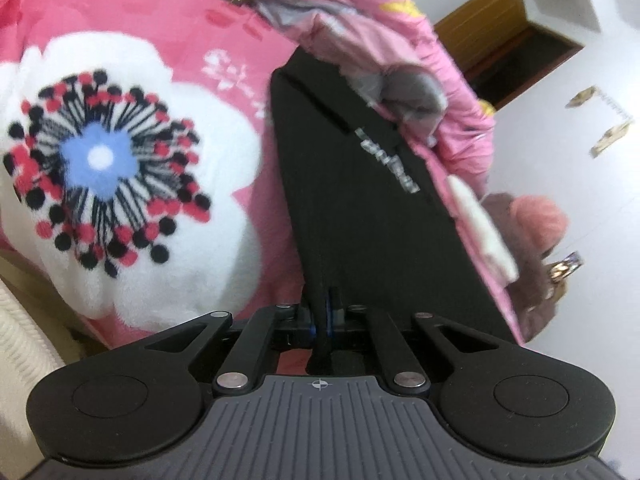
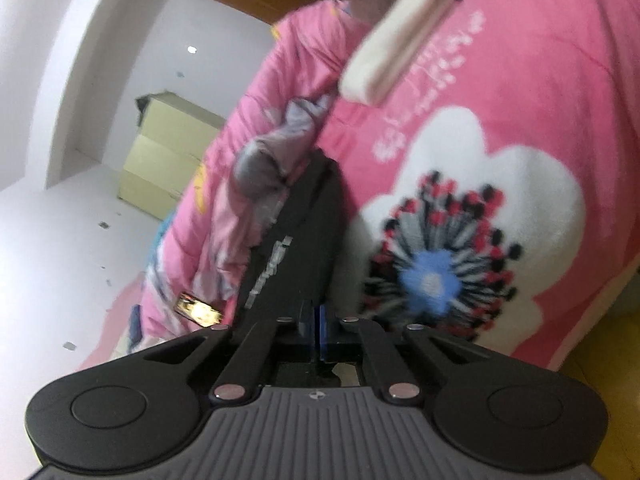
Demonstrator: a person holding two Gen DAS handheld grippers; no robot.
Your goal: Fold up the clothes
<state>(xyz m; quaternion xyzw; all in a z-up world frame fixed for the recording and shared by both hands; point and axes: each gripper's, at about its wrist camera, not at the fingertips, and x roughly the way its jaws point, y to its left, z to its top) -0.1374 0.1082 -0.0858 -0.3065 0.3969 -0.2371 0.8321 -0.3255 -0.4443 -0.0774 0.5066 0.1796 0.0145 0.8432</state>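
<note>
A black garment (image 1: pixel 360 200) with white lettering runs taut from my left gripper (image 1: pixel 322 320) up and away in front of a person's pink top (image 1: pixel 160 32). The left jaws stand together with a fold of the black cloth pinched between them. In the right wrist view the same black garment (image 2: pixel 304 240) rises from my right gripper (image 2: pixel 319 332), whose jaws are also closed on its edge. The far end of the garment is hidden behind a pink quilted sleeve (image 2: pixel 240 120).
The person stands close behind the garment in a pink fleece top with a large white flower (image 2: pixel 460 240). A pale yellow cabinet (image 2: pixel 168 160) stands by the white wall at the left. A brown wooden frame (image 1: pixel 500 32) shows at the upper right.
</note>
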